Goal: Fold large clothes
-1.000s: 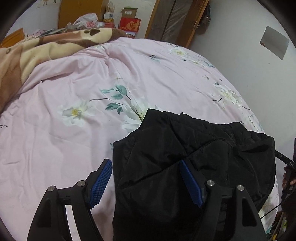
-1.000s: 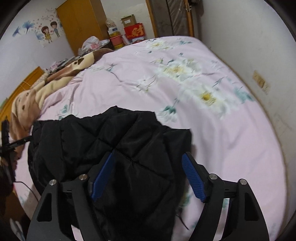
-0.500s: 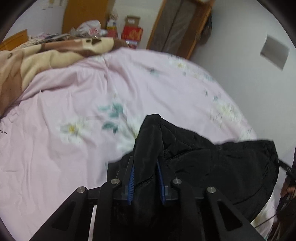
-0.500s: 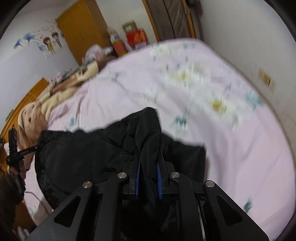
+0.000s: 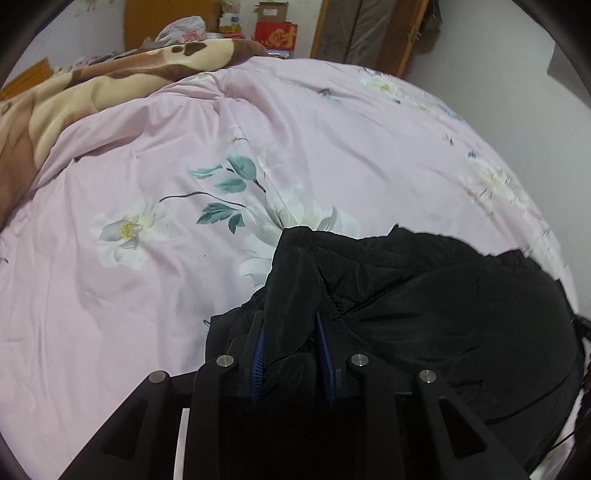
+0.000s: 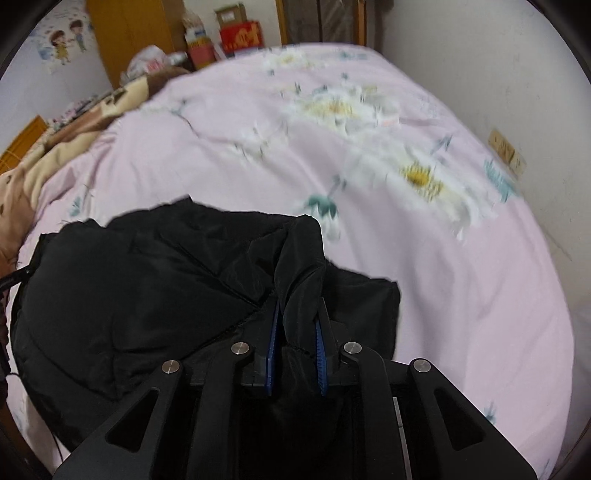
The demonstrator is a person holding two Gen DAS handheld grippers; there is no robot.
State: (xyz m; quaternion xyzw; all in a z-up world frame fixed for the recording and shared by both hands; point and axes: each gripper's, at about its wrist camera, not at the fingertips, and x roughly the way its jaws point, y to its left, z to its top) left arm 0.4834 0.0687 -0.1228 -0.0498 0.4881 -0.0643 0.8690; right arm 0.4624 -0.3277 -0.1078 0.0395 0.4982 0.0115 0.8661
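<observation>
A black quilted jacket [image 5: 424,295] lies bunched at the near edge of a pink floral bedcover [image 5: 184,258]. My left gripper [image 5: 290,325] is shut on a raised fold at the jacket's left end, its blue pads [image 5: 258,350] pinching the cloth. In the right wrist view the same jacket [image 6: 129,288] spreads to the left, and my right gripper [image 6: 297,321] is shut on a raised fold at its right end over the bedcover [image 6: 443,277]. Both folds stand lifted above the rest of the garment.
A brown and cream blanket [image 5: 92,85] lies heaped at the bed's far left. A wooden wardrobe [image 6: 129,33], boxes [image 5: 277,33] and a door frame stand beyond the bed. A white wall [image 6: 517,92] runs along the bed's right side.
Both grippers went from open above the jacket to shut on folds of it. They have since lifted the pinched cloth and drawn it up from the bed.
</observation>
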